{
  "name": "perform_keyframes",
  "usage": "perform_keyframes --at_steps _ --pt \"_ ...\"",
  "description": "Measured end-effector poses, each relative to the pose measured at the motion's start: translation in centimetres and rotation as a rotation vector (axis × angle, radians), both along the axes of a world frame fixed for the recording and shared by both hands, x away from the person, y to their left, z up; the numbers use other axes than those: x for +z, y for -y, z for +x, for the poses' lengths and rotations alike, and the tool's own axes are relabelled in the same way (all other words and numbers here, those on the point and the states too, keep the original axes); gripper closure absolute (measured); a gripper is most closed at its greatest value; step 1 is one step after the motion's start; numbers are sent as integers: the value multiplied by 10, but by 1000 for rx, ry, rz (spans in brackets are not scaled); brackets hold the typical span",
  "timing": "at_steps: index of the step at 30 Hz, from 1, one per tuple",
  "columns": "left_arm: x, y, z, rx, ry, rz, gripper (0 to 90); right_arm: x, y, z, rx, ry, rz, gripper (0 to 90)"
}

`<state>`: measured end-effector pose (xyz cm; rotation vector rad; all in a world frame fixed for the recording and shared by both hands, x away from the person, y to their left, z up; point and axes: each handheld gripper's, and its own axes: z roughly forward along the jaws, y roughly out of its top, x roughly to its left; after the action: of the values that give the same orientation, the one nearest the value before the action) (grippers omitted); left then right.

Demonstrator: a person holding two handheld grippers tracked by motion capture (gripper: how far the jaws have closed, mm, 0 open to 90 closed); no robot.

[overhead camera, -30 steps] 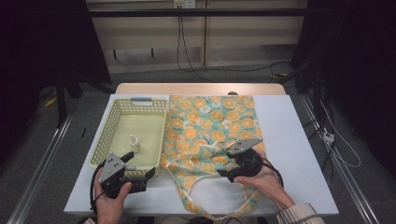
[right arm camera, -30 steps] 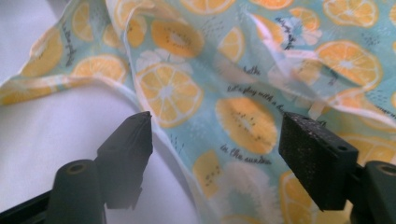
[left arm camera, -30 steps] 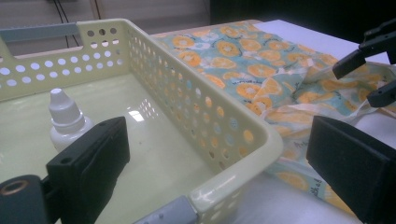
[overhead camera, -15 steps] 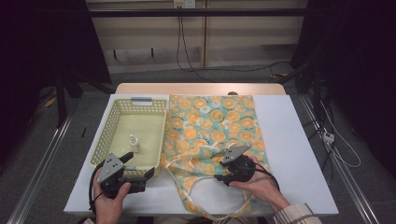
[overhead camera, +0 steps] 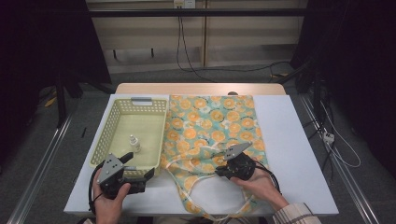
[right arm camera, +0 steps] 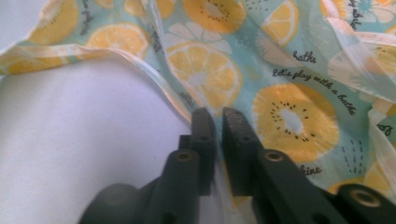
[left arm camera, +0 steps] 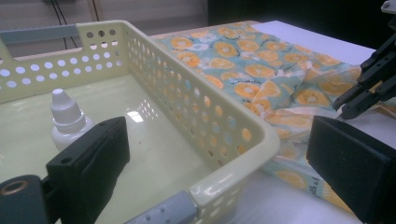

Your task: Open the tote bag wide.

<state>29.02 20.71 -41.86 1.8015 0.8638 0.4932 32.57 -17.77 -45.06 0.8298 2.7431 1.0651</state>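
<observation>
Right gripper (overhead camera: pixel 223 171) low over the near part of a fruit-print cloth bag (overhead camera: pixel 212 121), jaws just drawn together and now pinched on the bag's pale-trimmed edge, as seen close up in the right gripper view (right arm camera: pixel 215 122), with the thin fabric edge caught between the two black pads. Right hand (overhead camera: pixel 259 182) behind it, sleeve striped, cable looping off the gripper body.

Bag spread flat across the middle of the white table (overhead camera: pixel 299 140), teal with orange and lemon slices, far end toward the wooden edge, near end with pale handle straps (overhead camera: pixel 205 179) curling loosely over the table close to the person. Same bag in the left gripper view (left arm camera: pixel 261 65), lying just beside the basket, slightly rumpled where the right gripper (left arm camera: pixel 362 86) bites it.

Left gripper (overhead camera: pixel 147 179) at the near right corner of a pale yellow perforated basket (overhead camera: pixel 108 135), jaws spread wide and straddling that corner wall (left arm camera: pixel 243 154): one jaw inside the basket, the other outside above the bag, neither pad pressing on anything. Left hand (overhead camera: pixel 112 198) gripping the tool from below.

Small white dropper bottle (overhead camera: pixel 134 143) upright on the basket floor, near the middle, close beyond the inner jaw in the left gripper view (left arm camera: pixel 65 119)
</observation>
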Motion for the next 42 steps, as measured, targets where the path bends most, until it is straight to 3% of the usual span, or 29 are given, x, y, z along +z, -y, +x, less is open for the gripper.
perform_keyframes --at_steps 2,6,10,28,42 --pt "0 0 0 3 -2 -4 57 2 1 0 -1 2 9 900" --pt "0 0 0 0 0 1 57 7 2 -1 -9 23 18 900" --pt "0 0 0 1 -2 -4 57 13 4 1 -59 59 47 900" --pt "-1 -3 -1 14 -3 -9 58 47 12 16 -159 179 140 900" --pt "1 -4 -2 24 3 -2 57 75 20 41 -207 260 214 900"
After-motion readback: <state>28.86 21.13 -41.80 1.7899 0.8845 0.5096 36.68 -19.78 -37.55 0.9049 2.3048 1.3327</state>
